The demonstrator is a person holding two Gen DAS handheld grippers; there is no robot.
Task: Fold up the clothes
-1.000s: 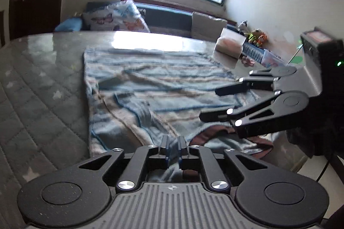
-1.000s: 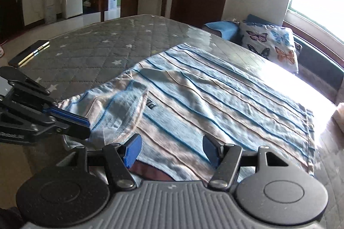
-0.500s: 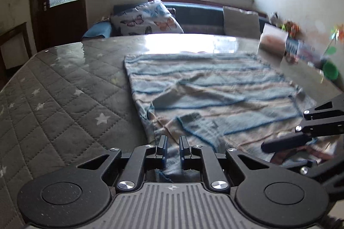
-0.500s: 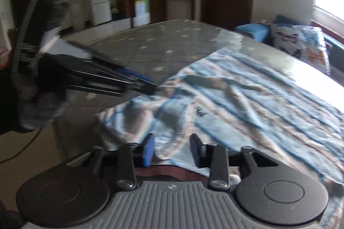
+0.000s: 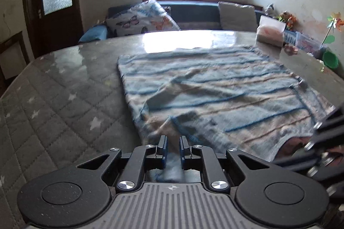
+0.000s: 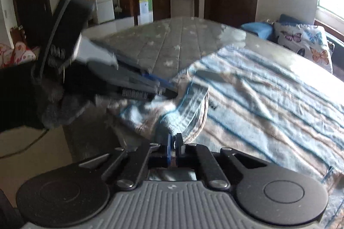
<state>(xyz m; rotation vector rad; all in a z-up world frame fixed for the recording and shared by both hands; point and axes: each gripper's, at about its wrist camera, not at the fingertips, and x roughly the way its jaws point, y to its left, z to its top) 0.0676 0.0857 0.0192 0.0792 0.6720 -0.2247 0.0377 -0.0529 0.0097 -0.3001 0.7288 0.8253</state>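
On the quilted grey mattress (image 5: 53, 104) the striped shirt (image 5: 215, 87) lies spread flat, its blue and tan bands running across, collar end toward me and the far hem near the window side. I have my left gripper (image 5: 172, 144) clenched on a bunch of fabric at the near left shoulder; cloth shows between the two blue pads. My right gripper (image 6: 173, 143) is pinched tight on the fabric at the other near corner, close to the brown neck lining (image 5: 294, 143). From the right wrist view the left gripper (image 6: 159, 87) sits just beside the raised cloth, which ripples up between the two grips.

I judge the step in hand to be lifting the near edge to carry it over toward the far hem. To do it well, I want both grips level and moving together, so the fold line stays square to the stripes. I should keep the edge taut between the grippers, lift only enough to clear the body, and avoid dragging the far hem.
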